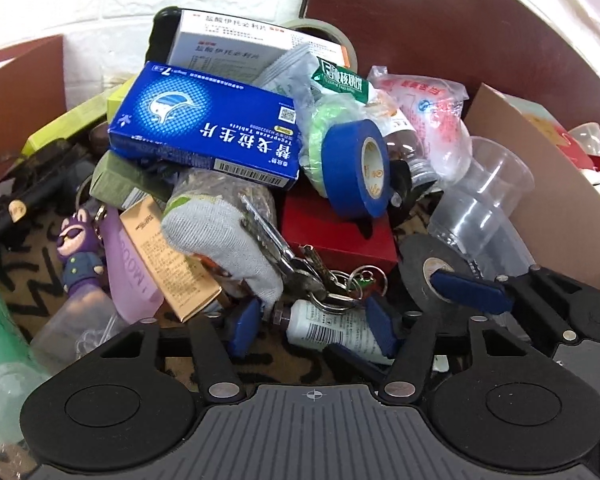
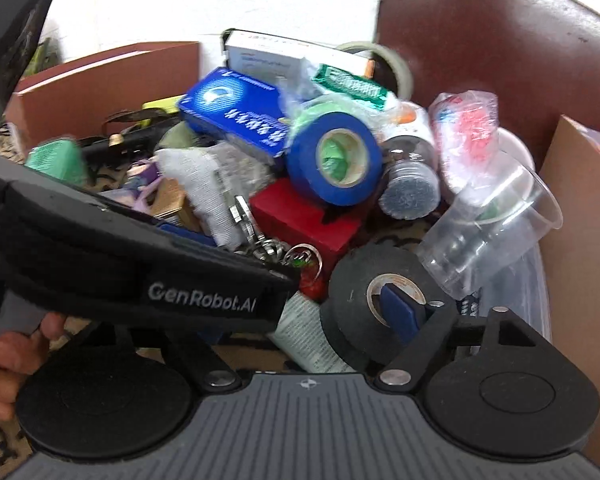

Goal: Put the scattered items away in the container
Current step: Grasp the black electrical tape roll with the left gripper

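Pill box [image 1: 206, 130] atop pile, tape roll [image 1: 354, 166] right of it on box [image 1: 336, 232]; cups [image 1: 484, 200] far right; keys [image 1: 300, 264] in front.

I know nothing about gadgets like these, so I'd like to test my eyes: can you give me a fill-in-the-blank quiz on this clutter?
1. The box under the blue tape roll is coloured ___.
2. The right gripper has one finger in the core of a roll of tape coloured ___.
3. The left gripper straddles a white ___.
Missing words: red; black; tube.
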### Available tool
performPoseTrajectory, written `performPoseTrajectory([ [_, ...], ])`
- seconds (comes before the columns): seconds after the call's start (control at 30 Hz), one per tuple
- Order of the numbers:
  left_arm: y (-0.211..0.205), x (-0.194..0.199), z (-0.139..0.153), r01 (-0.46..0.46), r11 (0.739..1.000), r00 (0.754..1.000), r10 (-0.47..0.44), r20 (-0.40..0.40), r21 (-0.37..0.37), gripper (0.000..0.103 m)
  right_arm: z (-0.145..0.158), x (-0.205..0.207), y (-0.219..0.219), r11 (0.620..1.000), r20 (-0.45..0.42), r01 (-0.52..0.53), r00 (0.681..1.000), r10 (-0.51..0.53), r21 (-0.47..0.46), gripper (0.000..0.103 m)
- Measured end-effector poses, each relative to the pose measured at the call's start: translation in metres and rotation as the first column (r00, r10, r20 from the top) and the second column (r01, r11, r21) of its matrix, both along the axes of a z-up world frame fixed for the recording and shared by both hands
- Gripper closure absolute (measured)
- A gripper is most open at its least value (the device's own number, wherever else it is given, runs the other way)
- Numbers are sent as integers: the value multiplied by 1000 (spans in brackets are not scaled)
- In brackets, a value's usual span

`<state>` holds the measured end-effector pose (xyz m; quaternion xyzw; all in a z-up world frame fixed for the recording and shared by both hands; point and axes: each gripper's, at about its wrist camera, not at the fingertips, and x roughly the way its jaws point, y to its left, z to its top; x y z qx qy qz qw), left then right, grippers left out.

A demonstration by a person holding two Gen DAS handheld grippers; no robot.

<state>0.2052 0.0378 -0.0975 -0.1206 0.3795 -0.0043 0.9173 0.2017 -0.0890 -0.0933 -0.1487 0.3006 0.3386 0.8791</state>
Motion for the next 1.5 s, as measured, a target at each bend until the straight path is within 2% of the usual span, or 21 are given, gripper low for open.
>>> performPoseTrajectory([
  [0.13, 0, -16, 4, -8, 1000, 1000, 8, -19, 0, 59, 5, -22, -6, 996, -57, -83, 995, 84, 26, 23],
  [0.2, 0, -32, 5, 13, 1000, 999, -14, -40, -25, 66, 5, -40, -8, 991, -79, -128, 988, 131, 33, 27],
  [0.27, -2, -47, 0, 45, 997, 996, -50, -77, -69, 75, 6, -57, -9, 989, -63, -147, 987, 148, 22, 26],
  [0.37, -7, -75, 0, 56, 997, 995, -60, -76, -48, 75, 7, -83, -9, 986, -44, -164, 986, 163, -16, 26],
  [0.43, -8, -92, 0, 63, 996, 994, -69, -83, -64, 75, 11, -97, -14, 985, -44, -170, 984, 170, -10, 26],
  [0.57, -8, -122, 3, 75, 994, 993, -82, -91, -77, 76, 15, -126, -22, 979, -92, -203, 975, 202, -1, 27],
  [0.67, -8, -142, 5, 87, 993, 991, -94, -95, -79, 75, 5, -147, -21, 976, -146, -218, 967, 211, -31, 30],
  [0.77, -9, -159, 6, 94, 991, 990, -103, -92, -93, 73, 2, -170, -31, 981, -155, -195, 969, 193, 2, 28],
  [0.83, -9, -167, 8, 101, 990, 990, -110, -89, -102, 66, 4, -180, -38, 985, -163, -172, 971, 173, 18, 28],
  [0.93, -9, -173, 13, 103, 988, 991, -111, -71, -112, 47, 7, -190, -48, 990, -146, -138, 980, 136, -2, 28],
  [0.97, -10, -174, 15, 98, 989, 993, -105, -61, -115, 36, 9, -191, -51, 993, -132, -120, 984, 117, -12, 28],
  [1.0, -11, -174, 16, 96, 989, 994, -102, -49, -116, 32, 12, -190, -55, 995, -119, -95, 989, 92, -18, 28],
  [1.1, -15, -169, 18, 107, 989, 993, -110, -32, -107, 27, 20, -183, -67, 1000, -83, 1, 997, -1, -7, 28],
  [1.23, -19, -156, 15, 116, 990, 992, -120, -42, -86, 30, 25, -166, -70, 992, -43, 127, 991, -126, 15, 29],
  [1.33, -16, -145, 9, 109, 989, 991, -116, -70, -101, 44, 24, -154, -72, 983, -38, 182, 983, -181, 19, 32],
  [1.37, -15, -142, 7, 109, 988, 990, -117, -74, -111, 51, 23, -150, -71, 980, -40, 196, 980, -195, 22, 35],
  [1.47, -13, -136, 6, 114, 985, 989, -124, -75, -126, 60, 19, -139, -70, 972, -74, 229, 971, -226, 50, 43],
  [1.5, -13, -135, 7, 121, 984, 989, -131, -72, -129, 55, 17, -135, -69, 970, -93, 235, 969, -229, 63, 46],
])
